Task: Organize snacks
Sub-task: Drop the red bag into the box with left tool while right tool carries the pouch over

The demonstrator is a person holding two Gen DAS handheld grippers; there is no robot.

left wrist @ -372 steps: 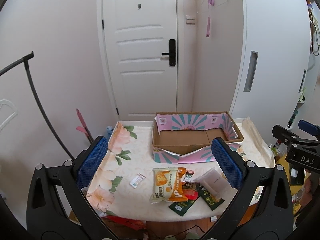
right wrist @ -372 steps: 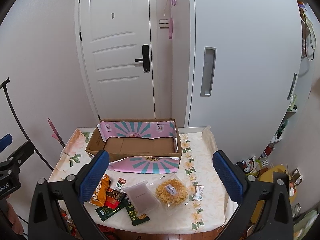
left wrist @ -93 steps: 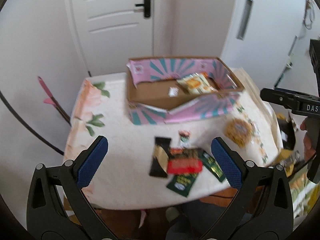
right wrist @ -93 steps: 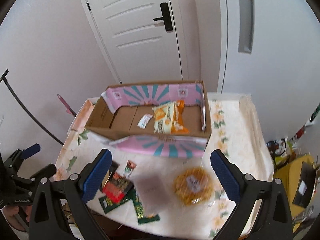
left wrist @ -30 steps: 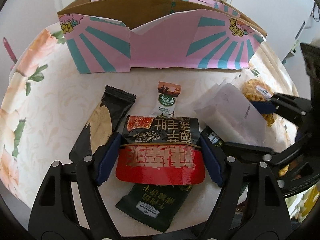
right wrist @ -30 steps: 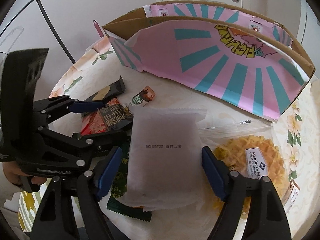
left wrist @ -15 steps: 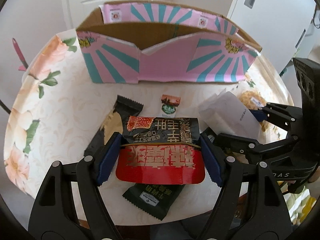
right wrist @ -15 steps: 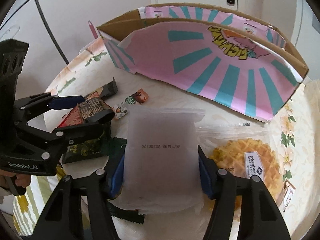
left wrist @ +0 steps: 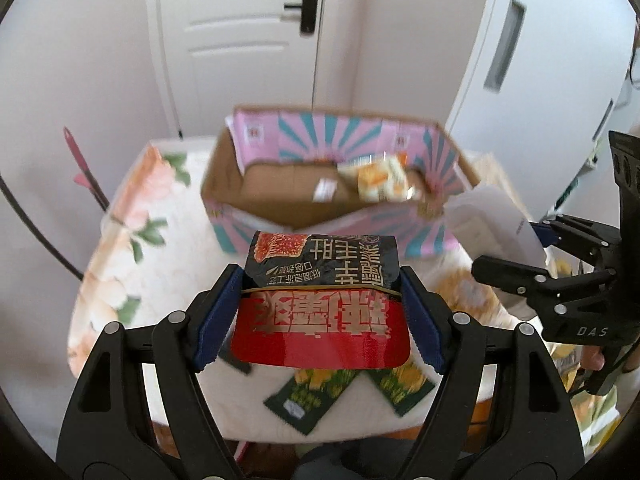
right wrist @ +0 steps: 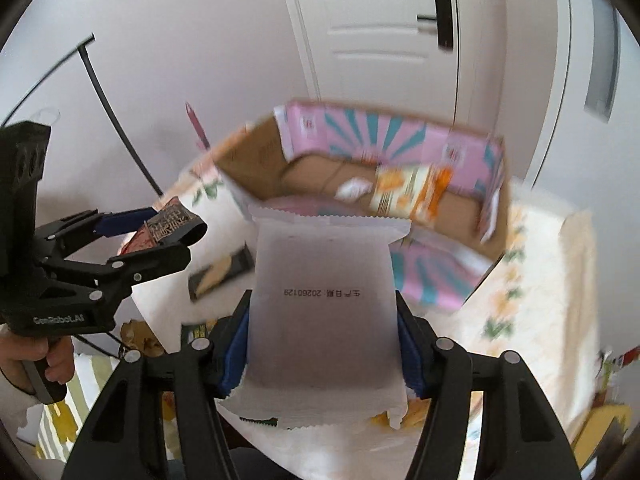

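Note:
My left gripper (left wrist: 320, 312) is shut on a red and black snack packet (left wrist: 320, 308), held in the air above the table's front. In the right wrist view my right gripper (right wrist: 322, 340) is shut on a white pouch (right wrist: 320, 304), also lifted off the table. Behind both stands the pink and teal cardboard box (left wrist: 256, 236), open on top, with an orange and white snack bag (left wrist: 376, 180) and a small white sachet (left wrist: 324, 190) inside. The right gripper with its pouch (left wrist: 496, 220) shows at the right of the left wrist view. The left gripper (right wrist: 172, 236) shows at the left of the right wrist view.
Two dark green packets (left wrist: 312, 394) lie on the floral tablecloth (left wrist: 132, 248) near its front edge. A black bar wrapper (right wrist: 220, 272) lies left of the pouch. A white door (left wrist: 256, 40) and a white cabinet (left wrist: 532, 60) stand behind the table. A hand (right wrist: 40, 360) holds the left gripper's handle.
Both grippers have risen from the table, each carrying its packet. The right jaws closed in on the white pouch. The inside of the box has come into view.

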